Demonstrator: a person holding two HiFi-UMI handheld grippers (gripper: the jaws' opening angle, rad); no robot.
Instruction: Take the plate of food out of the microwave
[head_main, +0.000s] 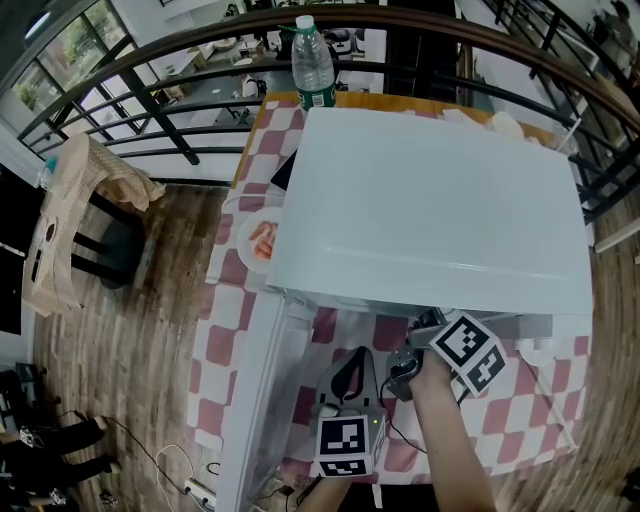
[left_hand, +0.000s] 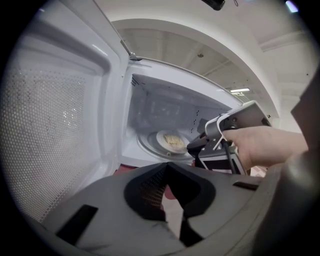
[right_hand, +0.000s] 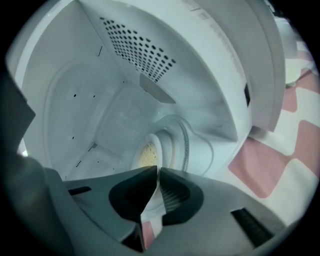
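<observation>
Counted from the left in the head view: one dark chair with a tan cloth over it, one small plate on the checked tabletop at 9 o'clock of the microwave, one water bottle at its 11 o'clock, one white microwave with one open door, and two tongs. Inside the oven sits the single plate of food, centred on the glass turntable.

The left tongs are at 6 o'clock of the head view, outside the cavity and tilted a little downward toward the oven mouth. Their tips are pressed together with nothing in them. The right tongs are carried by a hand that enters from 3 o'clock in the left gripper view. They reach through the opening, rolled so the cavity looks tipped in their own view. Their jaws are narrowed to a slit and pinch the near rim of the plate of food, at about its 4 o'clock as the left gripper view shows it.

The door is swung wide to the left, its mesh pane beside the left tongs, so the mouth is open across its width. The cavity walls stand well apart from the plate of food on every side. In front of the microwave a strip of tabletop runs to the near edge, with more bare cloth toward the right.
</observation>
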